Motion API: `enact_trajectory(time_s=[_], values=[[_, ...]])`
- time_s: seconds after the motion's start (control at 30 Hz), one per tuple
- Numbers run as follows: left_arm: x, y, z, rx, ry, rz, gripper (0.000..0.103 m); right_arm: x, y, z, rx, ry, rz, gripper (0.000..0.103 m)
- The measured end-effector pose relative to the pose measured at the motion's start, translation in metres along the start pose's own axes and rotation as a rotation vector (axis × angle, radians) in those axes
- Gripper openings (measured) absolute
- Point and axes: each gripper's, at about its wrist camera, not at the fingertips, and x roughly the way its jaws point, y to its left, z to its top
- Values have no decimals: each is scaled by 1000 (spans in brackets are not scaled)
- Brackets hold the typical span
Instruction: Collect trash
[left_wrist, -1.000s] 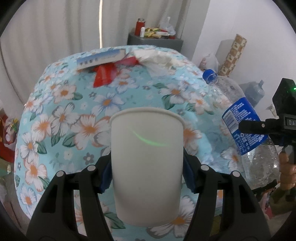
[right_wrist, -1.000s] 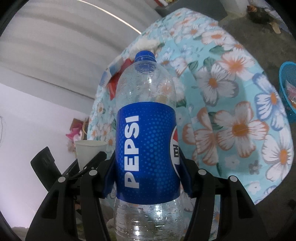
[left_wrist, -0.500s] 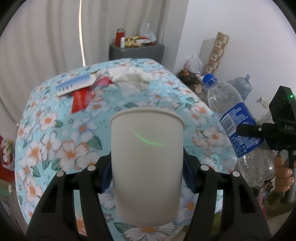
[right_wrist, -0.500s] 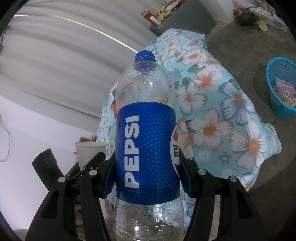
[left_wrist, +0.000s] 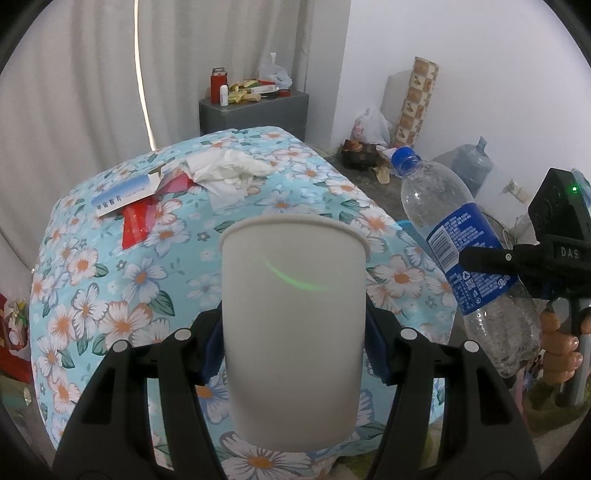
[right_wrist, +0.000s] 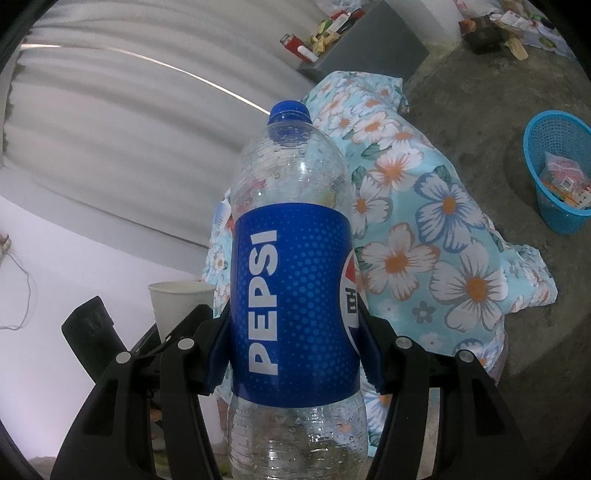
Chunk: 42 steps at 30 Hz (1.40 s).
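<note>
My left gripper (left_wrist: 293, 343) is shut on a white paper cup (left_wrist: 293, 317), held upright in the air before the flowered table (left_wrist: 110, 288). An empty clear Pepsi bottle (right_wrist: 291, 295) with a blue cap stands between the pads of my right gripper (right_wrist: 293, 347), which is shut on its blue label. In the left wrist view that bottle (left_wrist: 465, 258) hangs at the right, gripped by the right gripper with a hand below it. On the table's far end lie crumpled white tissue (left_wrist: 229, 173), a red wrapper (left_wrist: 138, 221) and a blue-and-white card (left_wrist: 125, 194). The cup (right_wrist: 177, 302) shows left of the bottle.
A blue plastic basket (right_wrist: 554, 173) holding some packets stands on the concrete floor at the right. A grey cabinet (left_wrist: 255, 114) with small items stands by the curtain. A patterned roll (left_wrist: 415, 103), bags and a water jug (left_wrist: 472, 166) crowd the far corner.
Both grippers have drawn back and away from the table with their loads; the table looks smaller and more floor and the blue basket have come into view. Neither grip has changed.
</note>
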Motion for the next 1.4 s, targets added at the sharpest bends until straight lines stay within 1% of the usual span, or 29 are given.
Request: enact_trajectory(time_s=[0.33, 1.23, 1.4], values=[[4, -6, 1, 15, 9, -4, 59, -2, -3, 1, 7, -5, 4, 57], [7, -7, 2, 19, 13, -6, 59, 0, -4, 1, 11, -5, 5, 57], [13, -16, 7, 34, 15, -29, 59, -8, -10, 0, 22, -22, 12, 57]])
